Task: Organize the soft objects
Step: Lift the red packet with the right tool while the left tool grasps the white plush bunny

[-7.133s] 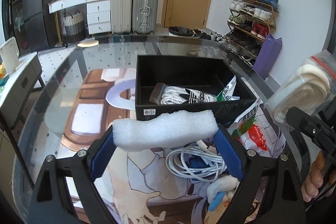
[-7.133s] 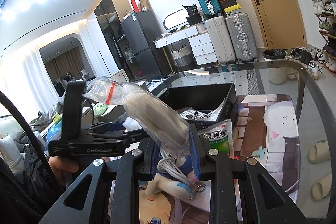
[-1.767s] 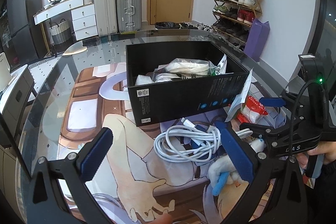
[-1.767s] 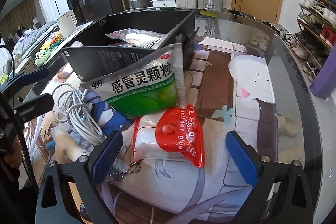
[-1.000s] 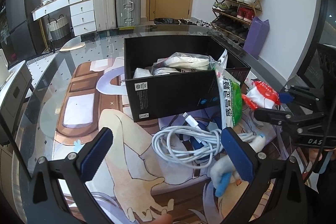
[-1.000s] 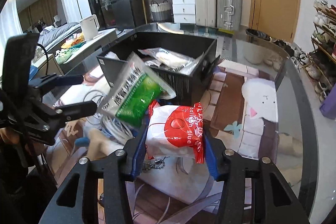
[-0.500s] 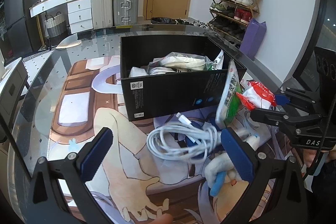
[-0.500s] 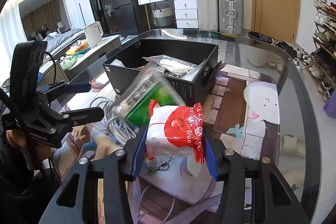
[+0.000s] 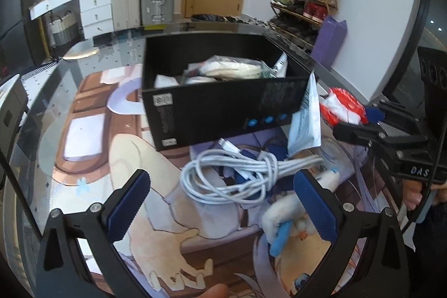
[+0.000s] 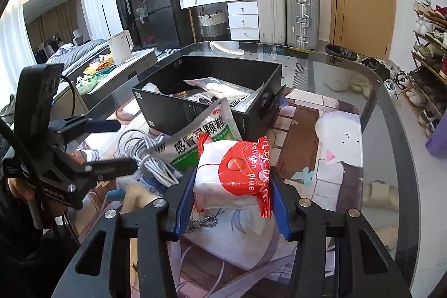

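The red-and-white packet is clamped between the pads of the right gripper, raised above the mat, its long axis lying across the jaws, its printed face turned toward the camera. Just behind it a green sachet is propped against the black box. A white cable coil is framed by the left gripper, whose jaws are spread wide and empty.

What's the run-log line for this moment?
right gripper: shut on red-and-white packet | left gripper: open, empty | black box: partly filled
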### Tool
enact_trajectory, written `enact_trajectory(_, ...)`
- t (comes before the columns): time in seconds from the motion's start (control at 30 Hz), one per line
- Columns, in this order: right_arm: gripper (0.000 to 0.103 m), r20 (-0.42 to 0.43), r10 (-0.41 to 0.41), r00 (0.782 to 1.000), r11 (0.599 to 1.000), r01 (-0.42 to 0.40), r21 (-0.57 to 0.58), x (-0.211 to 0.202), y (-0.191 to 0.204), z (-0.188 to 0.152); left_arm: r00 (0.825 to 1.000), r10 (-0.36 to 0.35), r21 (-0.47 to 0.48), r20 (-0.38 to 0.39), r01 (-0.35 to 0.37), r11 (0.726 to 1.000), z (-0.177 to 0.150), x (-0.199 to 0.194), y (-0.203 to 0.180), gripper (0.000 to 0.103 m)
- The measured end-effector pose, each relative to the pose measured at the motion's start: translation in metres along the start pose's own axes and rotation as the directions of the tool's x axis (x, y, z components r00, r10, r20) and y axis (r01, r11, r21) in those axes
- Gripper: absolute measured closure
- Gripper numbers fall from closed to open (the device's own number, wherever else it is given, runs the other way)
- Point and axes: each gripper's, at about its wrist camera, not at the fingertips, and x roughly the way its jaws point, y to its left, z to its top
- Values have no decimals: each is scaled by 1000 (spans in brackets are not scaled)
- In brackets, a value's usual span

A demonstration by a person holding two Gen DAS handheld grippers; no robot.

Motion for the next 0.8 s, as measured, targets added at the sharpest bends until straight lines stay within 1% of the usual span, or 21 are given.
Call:
enact_trajectory(0.1, 53, 4, 0, 1000, 1000, 0, 5, -3, -2, 0, 1000, -14, 21, -5, 14, 1000, -1, -2, -7, 0)
enact_trajectory(0.23, 53, 20, -8, 1000, 1000, 8, 6, -11, -5, 2, 999, -24, 39, -34, 25, 999, -4, -2, -16, 0)
enact_trajectory(0.4, 53, 56, -17, 998, 1000, 17, 9, -25, -6, 6, 999, -14, 59, -43, 16, 998, -10, -9, -25, 0)
enact_trajectory(0.63, 53, 74, -19, 997, 1000, 19, 5, -34, -6, 7, 997, -49, 89, -65, 54, 995, -23, -15, -36, 0)
enact_trajectory(0.8, 53, 71, -13, 997, 1000, 13, -2, -32, -2, 7, 990, -98, 120, -101, 110, 987, -30, -11, -45, 1)
